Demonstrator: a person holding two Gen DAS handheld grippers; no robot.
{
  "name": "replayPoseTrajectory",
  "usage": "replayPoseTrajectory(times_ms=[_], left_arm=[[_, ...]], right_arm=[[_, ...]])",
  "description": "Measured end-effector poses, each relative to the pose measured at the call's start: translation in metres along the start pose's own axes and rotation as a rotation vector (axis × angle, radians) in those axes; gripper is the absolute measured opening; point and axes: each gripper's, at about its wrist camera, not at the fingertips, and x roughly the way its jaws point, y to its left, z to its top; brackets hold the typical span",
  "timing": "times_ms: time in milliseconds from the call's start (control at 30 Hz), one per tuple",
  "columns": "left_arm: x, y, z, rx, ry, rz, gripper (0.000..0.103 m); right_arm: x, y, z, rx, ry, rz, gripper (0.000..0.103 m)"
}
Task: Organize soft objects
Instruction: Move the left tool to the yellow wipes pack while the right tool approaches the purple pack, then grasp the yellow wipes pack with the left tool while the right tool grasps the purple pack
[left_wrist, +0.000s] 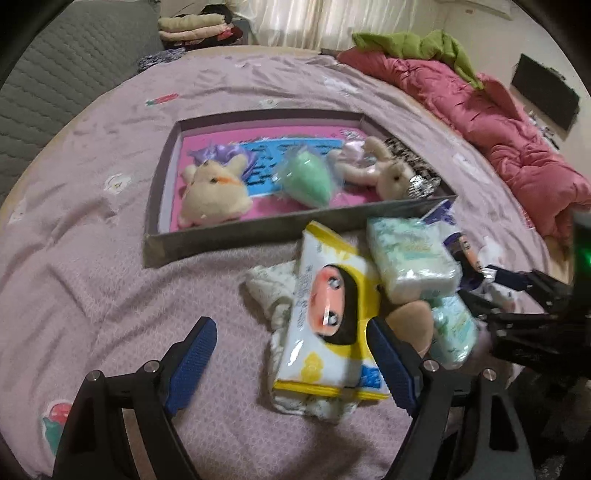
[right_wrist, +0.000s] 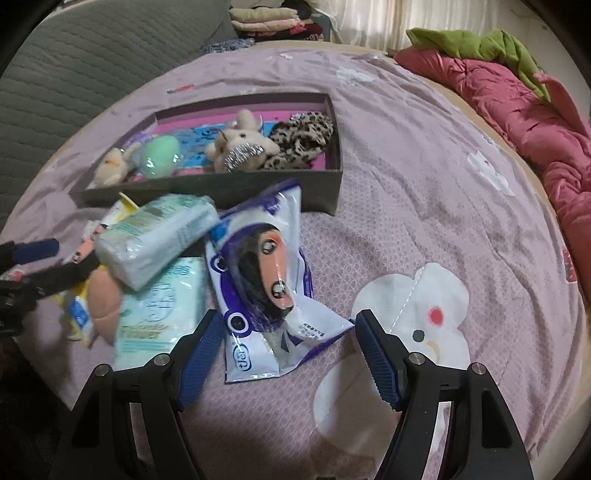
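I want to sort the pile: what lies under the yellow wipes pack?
Under the yellow wipes pack lies a crumpled pale patterned cloth, showing at its left and bottom edges. The rest of the cloth is covered.

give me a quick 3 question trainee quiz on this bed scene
1. True or false: the left hand-held gripper is shut on the yellow pack.
2. Which of these lies inside the box? A) purple pack B) green pouch C) yellow pack
3. Fill in: the purple pack lies in front of the ___ hand-held gripper.

Key
1. False: its jaws are open, and the yellow pack lies by one finger only.
2. B: the green pouch lies between two plush toys.
3. Right: its jaws are open.
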Motion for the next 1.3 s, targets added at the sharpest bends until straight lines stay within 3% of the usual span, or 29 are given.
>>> replayPoseTrajectory(times_ms=[200, 267, 333, 533, 1300], left_arm=[[0.008, -0.003, 0.002, -0.035, 0.033, -0.1, 0.077], [0.012, -0.001, 0.001, -0.05, 0.05, -0.115, 0.059], [0.015, 0.0, -0.002, -0.055, 0.064, -0.137, 0.051], [0.008, -0.001, -0.002, -0.043, 0.054, -0.209, 0.04], [-0.02, -0.01, -0.003, 0.011, 0.069, -0.214, 0.039]], right_arm=[[0.008, -0.001, 0.002, -0.012, -0.012, -0.013, 0.075], [0.008, -0.002, 0.002, -0.013, -0.017, -0.008, 0.076], [0.008, -0.003, 0.001, -0.015, -0.02, -0.005, 0.076], [0.01, -0.006, 0.001, -0.011, -0.024, 0.004, 0.076], [0.007, -0.013, 0.001, 0.026, -0.034, 0.006, 0.076]])
